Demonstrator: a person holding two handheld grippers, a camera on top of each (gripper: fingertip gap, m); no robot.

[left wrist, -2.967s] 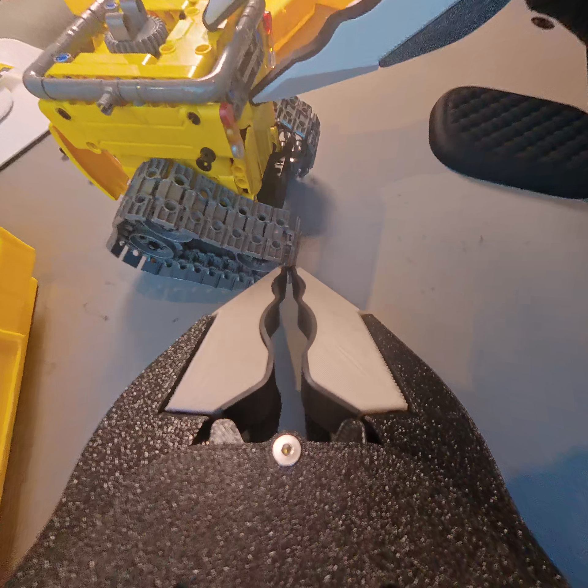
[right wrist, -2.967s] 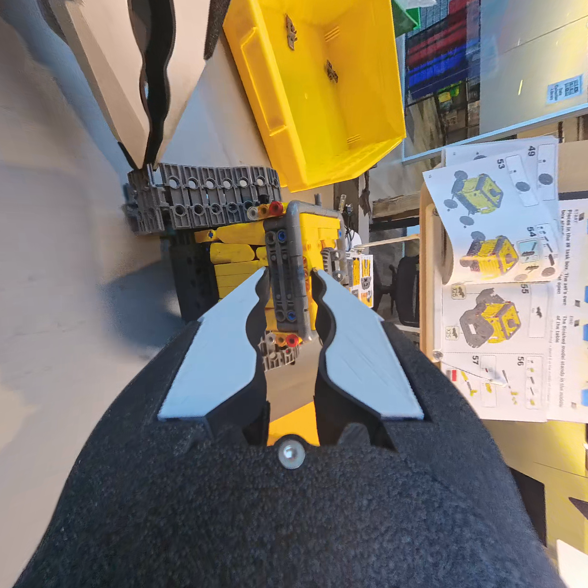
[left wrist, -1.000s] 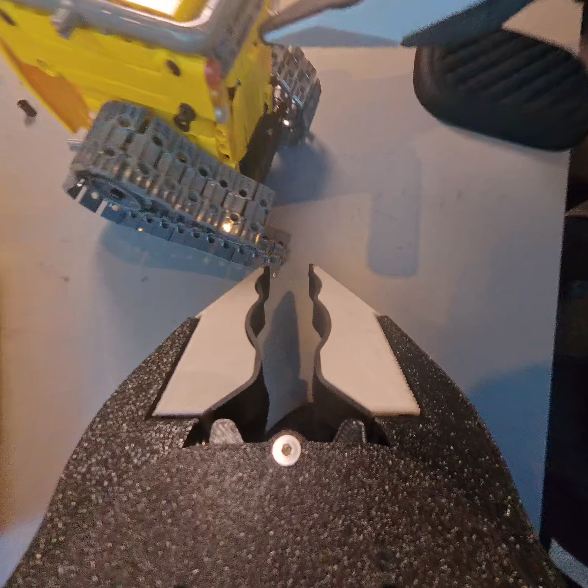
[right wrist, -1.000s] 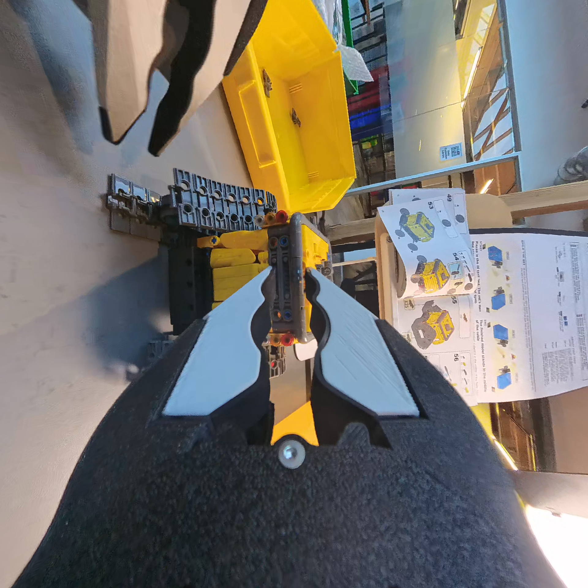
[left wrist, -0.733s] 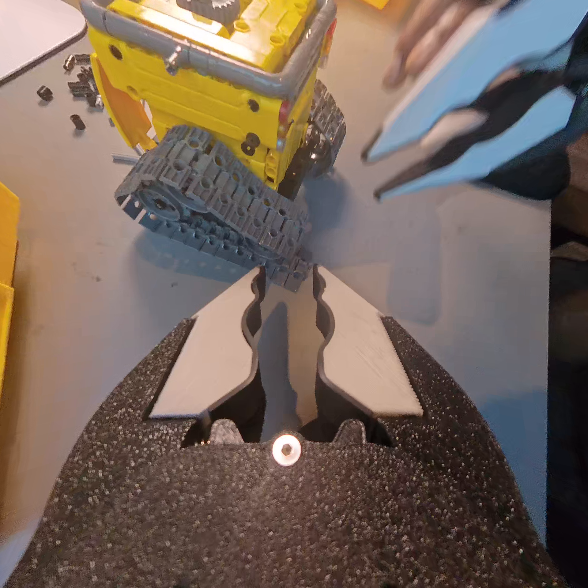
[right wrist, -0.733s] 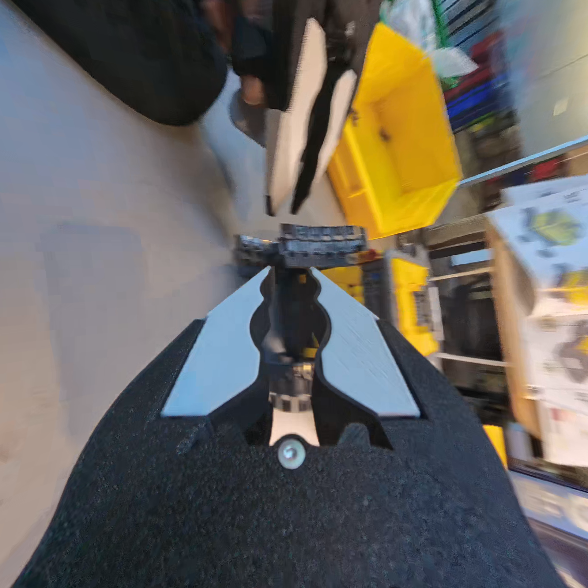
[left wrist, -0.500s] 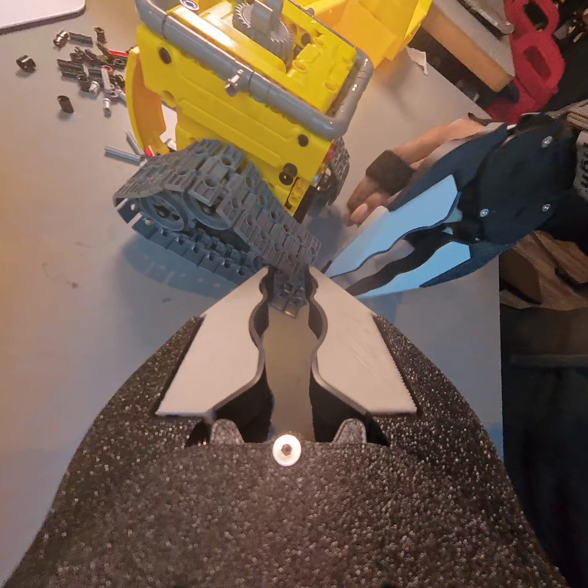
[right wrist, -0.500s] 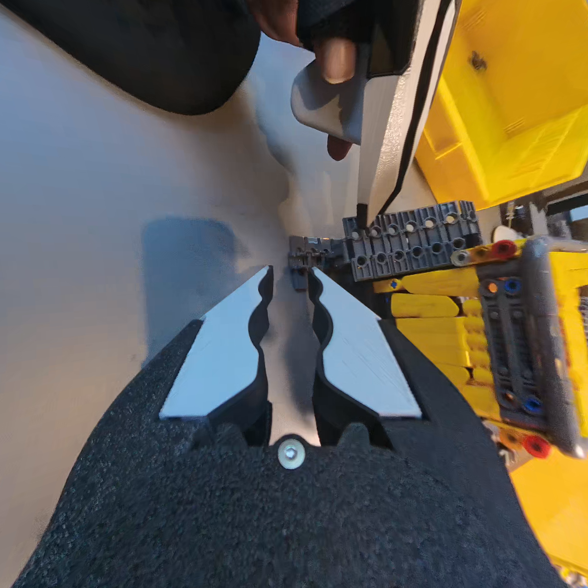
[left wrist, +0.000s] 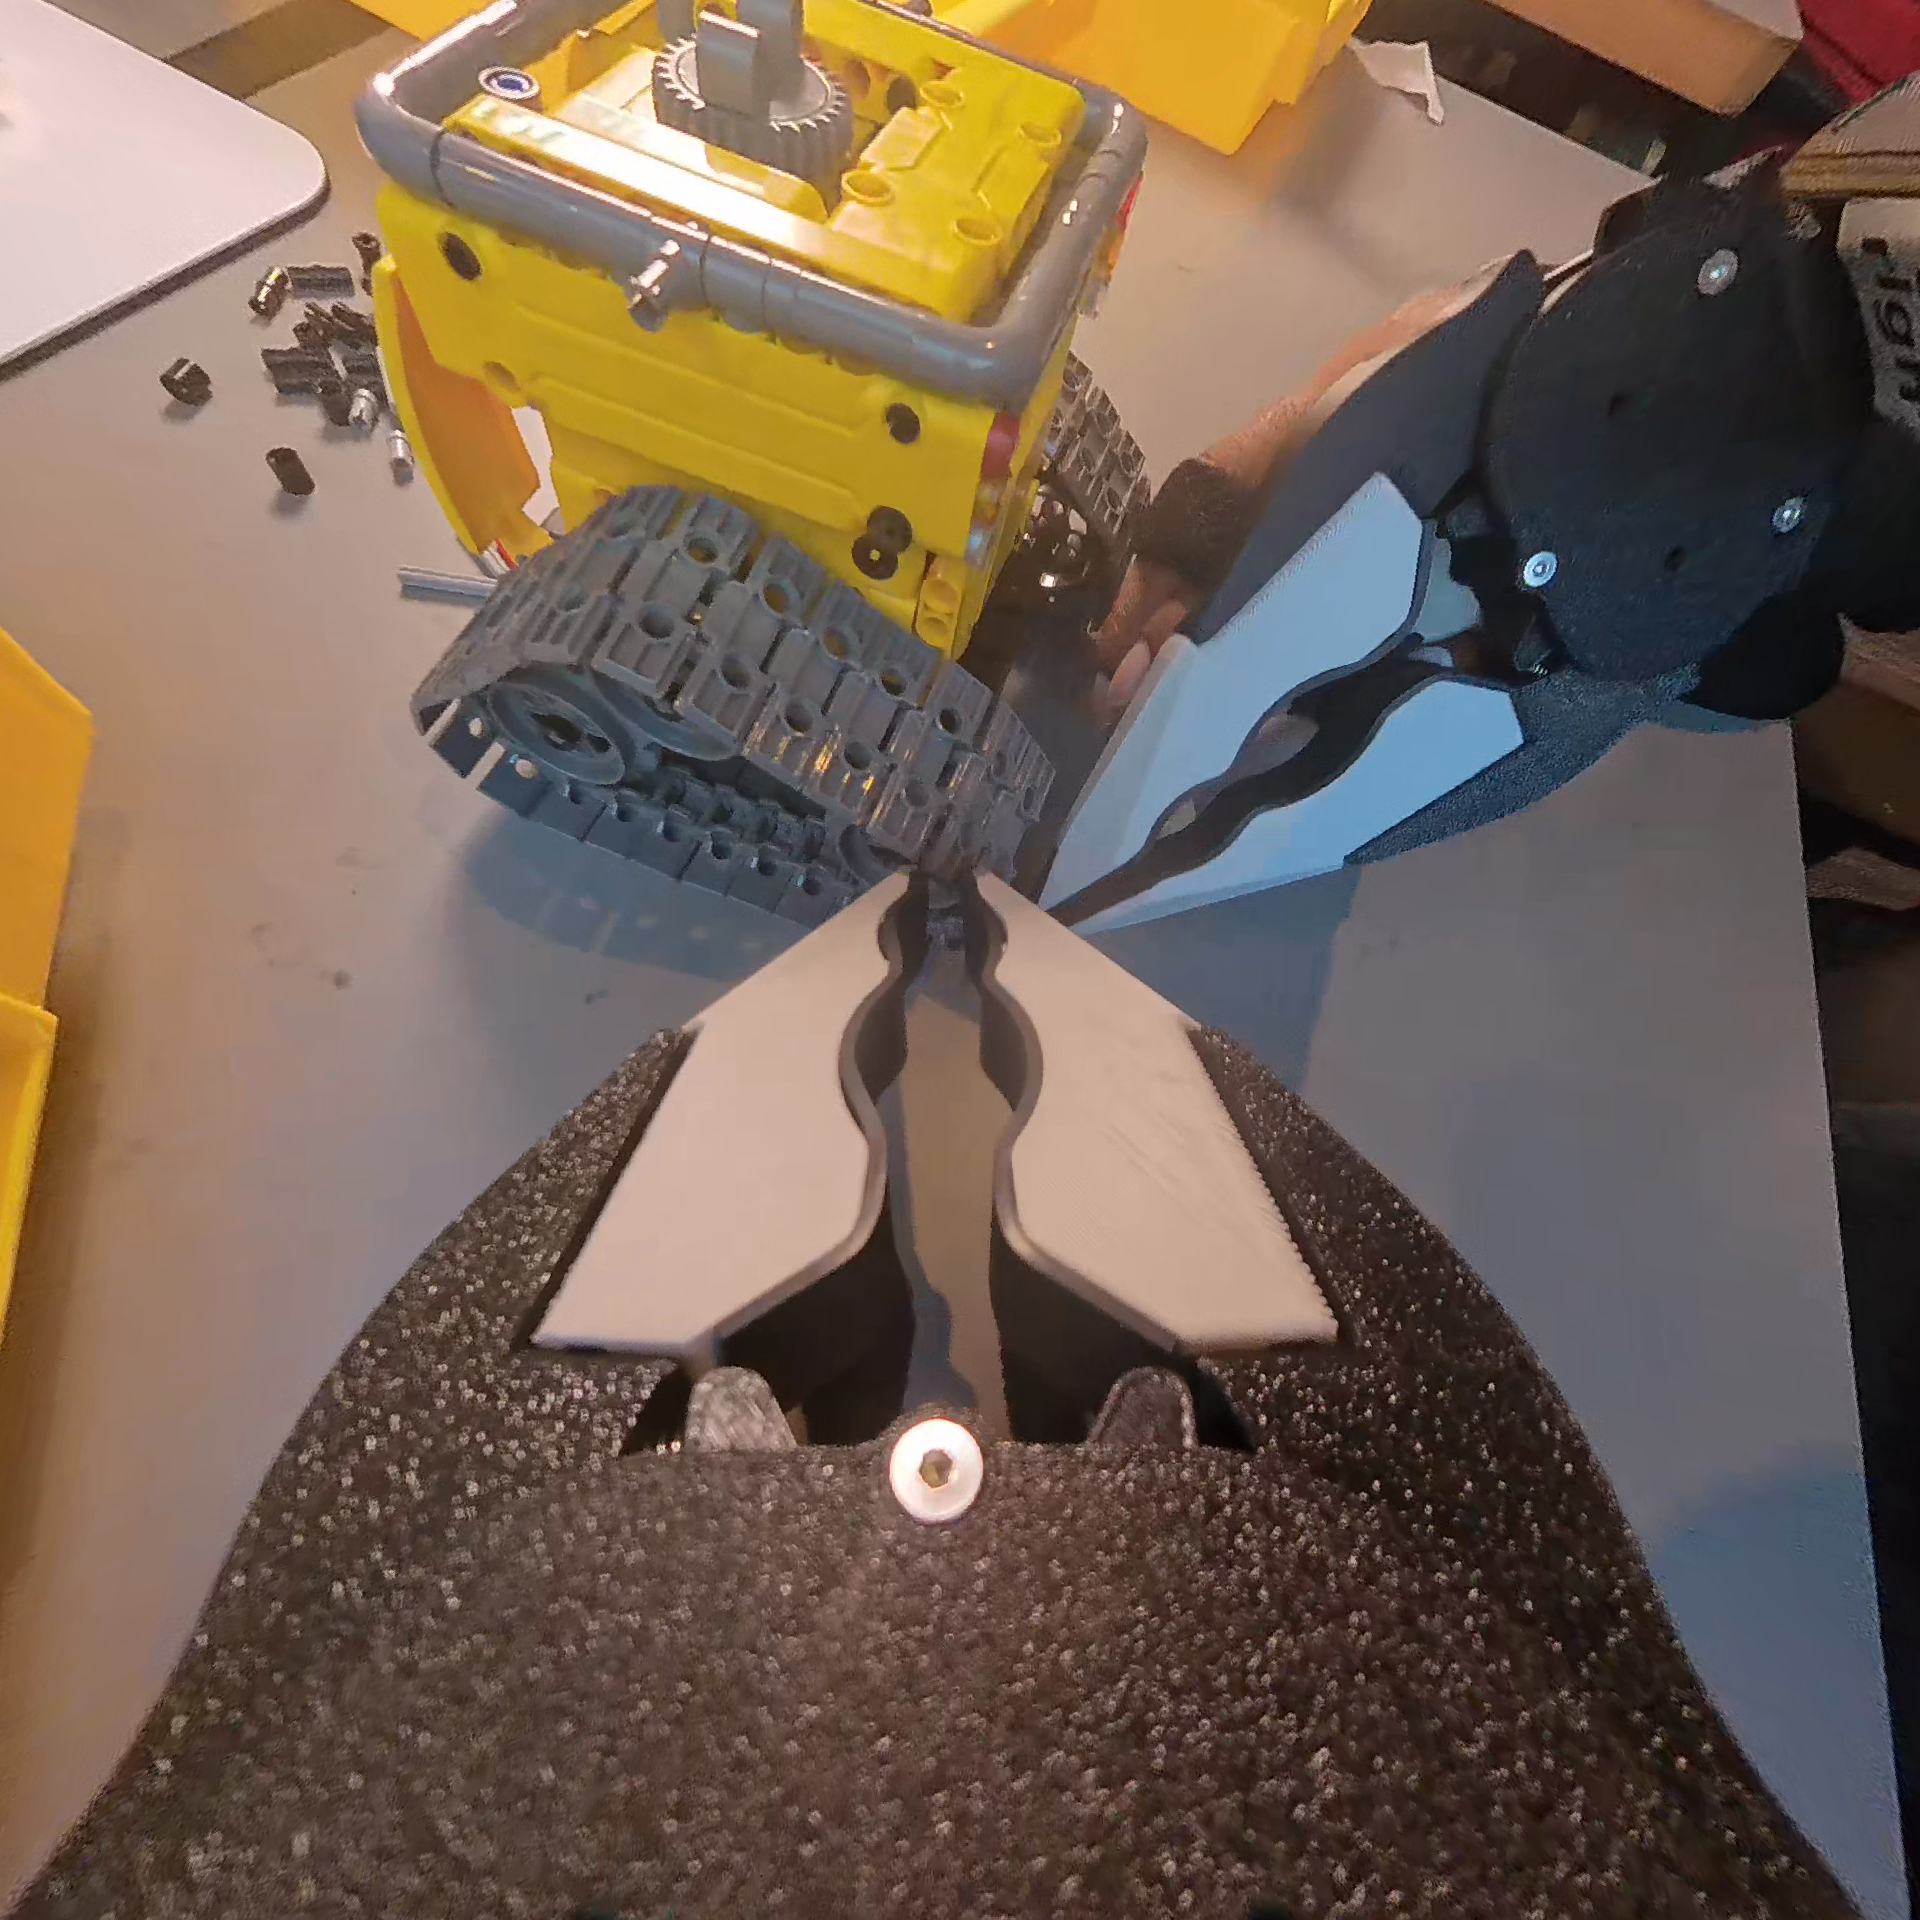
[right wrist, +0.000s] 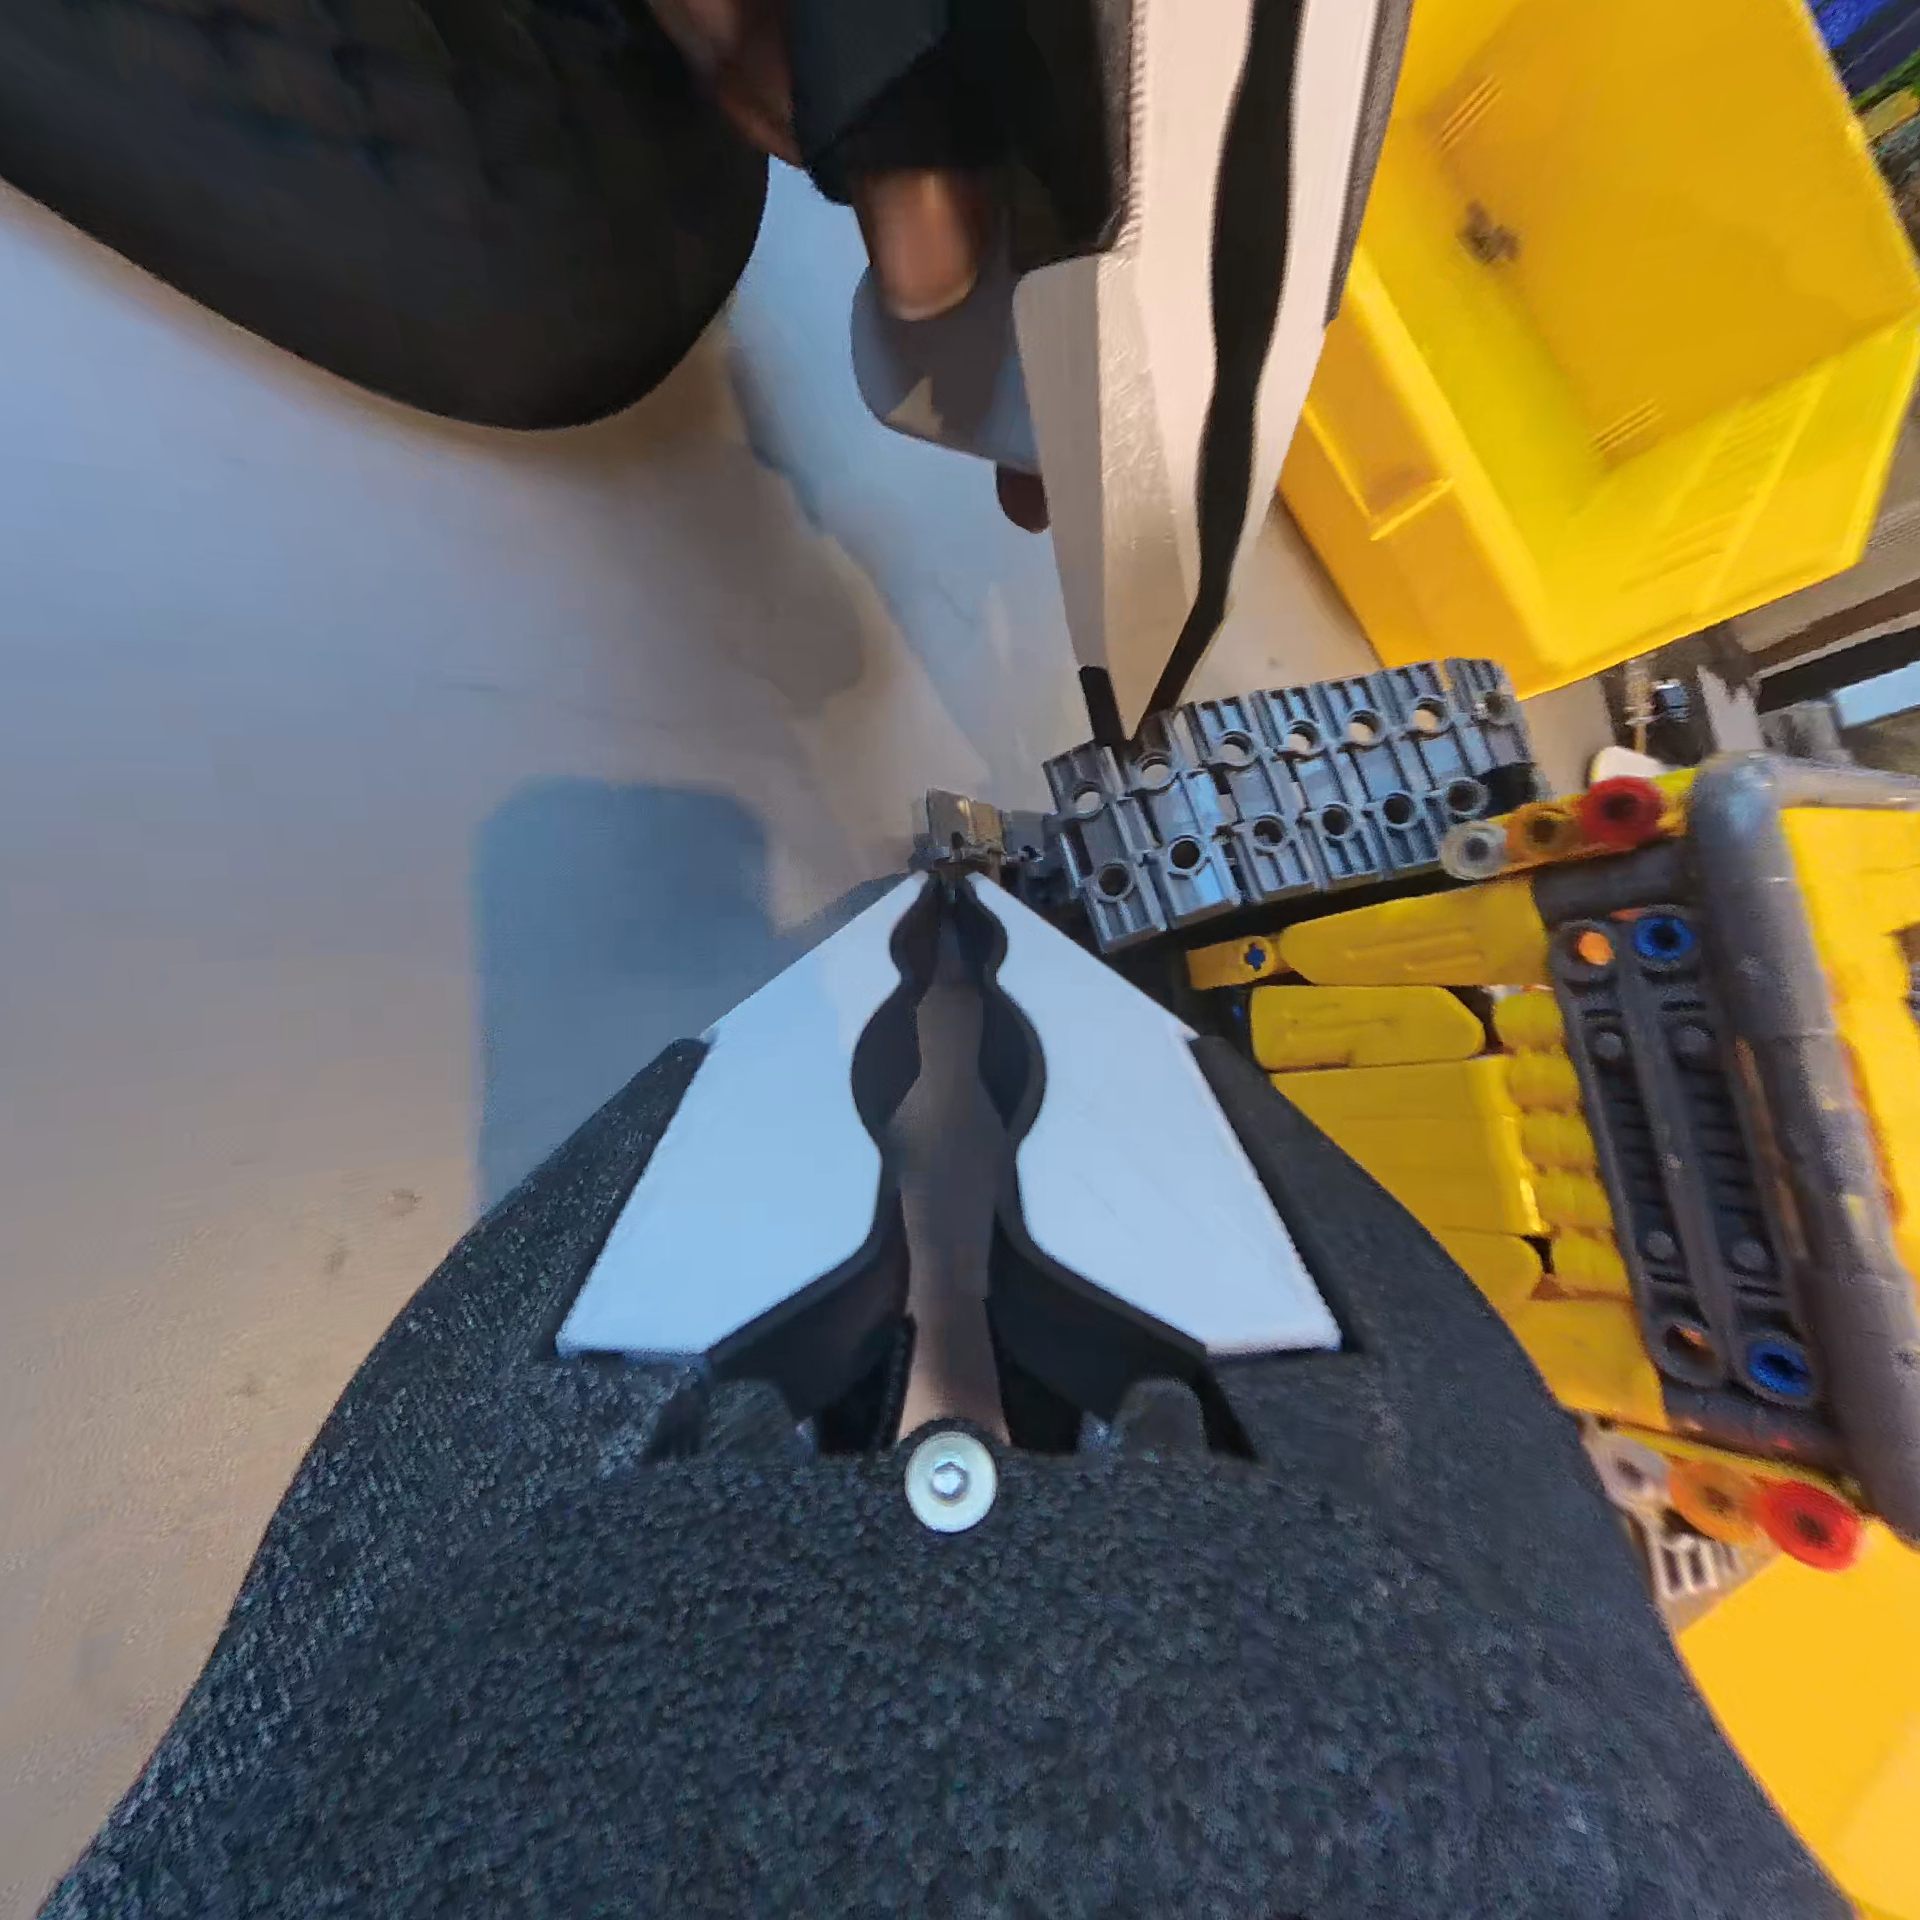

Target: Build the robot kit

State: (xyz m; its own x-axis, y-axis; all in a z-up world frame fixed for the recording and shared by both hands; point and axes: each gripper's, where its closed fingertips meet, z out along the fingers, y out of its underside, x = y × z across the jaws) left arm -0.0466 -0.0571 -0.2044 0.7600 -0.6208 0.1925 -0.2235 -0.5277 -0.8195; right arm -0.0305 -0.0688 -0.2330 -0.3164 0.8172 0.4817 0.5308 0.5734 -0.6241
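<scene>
Track: grey linked tread, fitted round the wheels on the near side of a yellow brick-built model, which stands on the grey surface. The tread sags off its rear wheel, and a short loose run of links trails from that end towards both cameras. Left hand-held gripper: jaws clenched, tips pinching the tread at its loose end, with a dark link visible between them. Right hand-held gripper: jaws drawn almost together, tips nipping the outermost trailing link; in the left wrist view it comes in from the right, its tips just beside the left one's. Model: grey tube frame round the top, a grey gear on the roof, red and orange studs at the corners, and a second tread on the far side. Loose parts: small black pins scattered on the surface to the left of the model. Bin: yellow, open, beyond the model. Also present: a pale board at the far left, and a person's fingers on the left gripper's handle.
</scene>
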